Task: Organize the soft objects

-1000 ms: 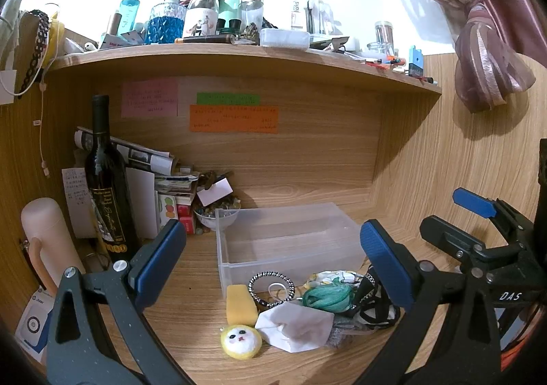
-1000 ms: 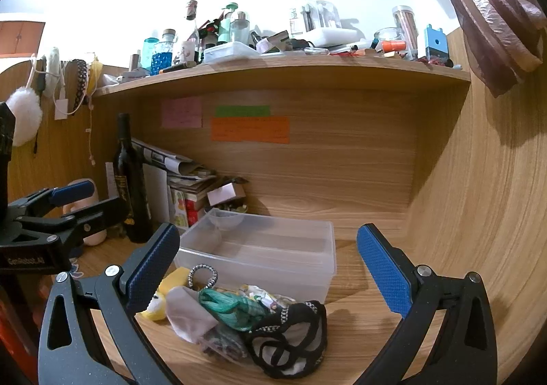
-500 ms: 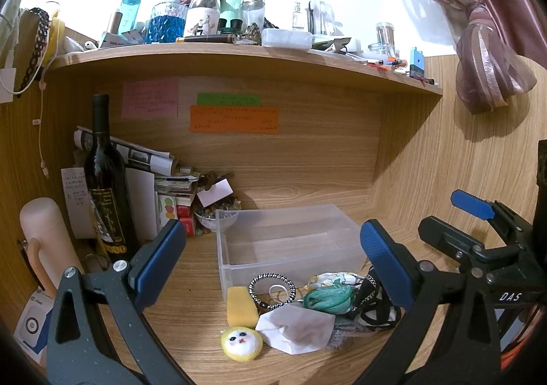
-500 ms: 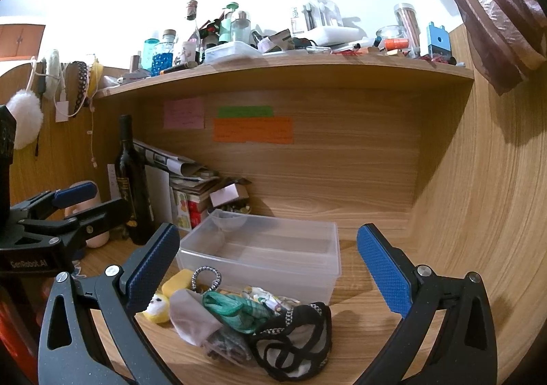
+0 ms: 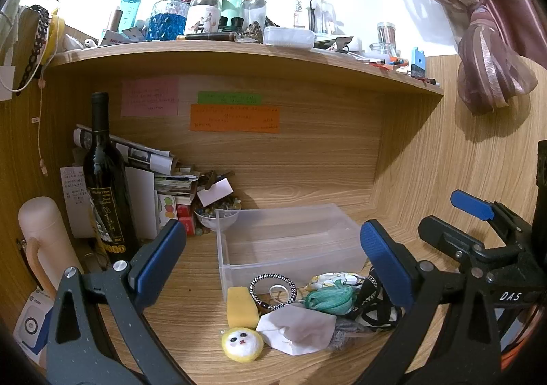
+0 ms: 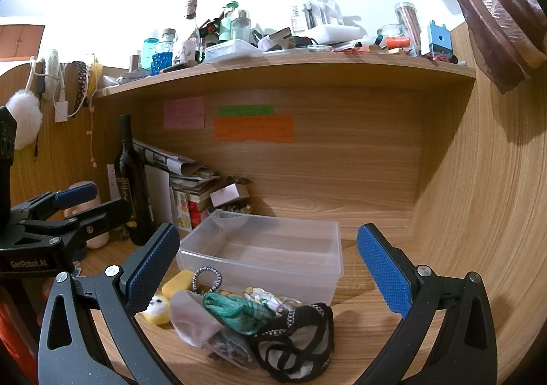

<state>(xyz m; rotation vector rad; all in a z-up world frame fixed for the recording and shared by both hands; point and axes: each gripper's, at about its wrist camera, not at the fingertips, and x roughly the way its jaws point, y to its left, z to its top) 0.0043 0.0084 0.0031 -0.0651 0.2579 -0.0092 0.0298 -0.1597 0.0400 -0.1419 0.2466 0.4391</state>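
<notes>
A clear plastic bin stands empty on the wooden desk. In front of it lies a pile of soft things: a yellow sponge, a round yellow plush face, a beaded hair tie, a white cloth, a green mesh bundle and a black-and-white fabric piece. My left gripper is open and empty, held above the pile. My right gripper is open and empty, over the bin's near wall.
A dark wine bottle, stacked papers and boxes and a small bowl stand at the back left. A pink flask is at the far left. A crowded shelf hangs overhead. A wooden side wall closes the right.
Both grippers have drifted very slightly; the right view shifted a little. Nothing was taken hold of or moved.
</notes>
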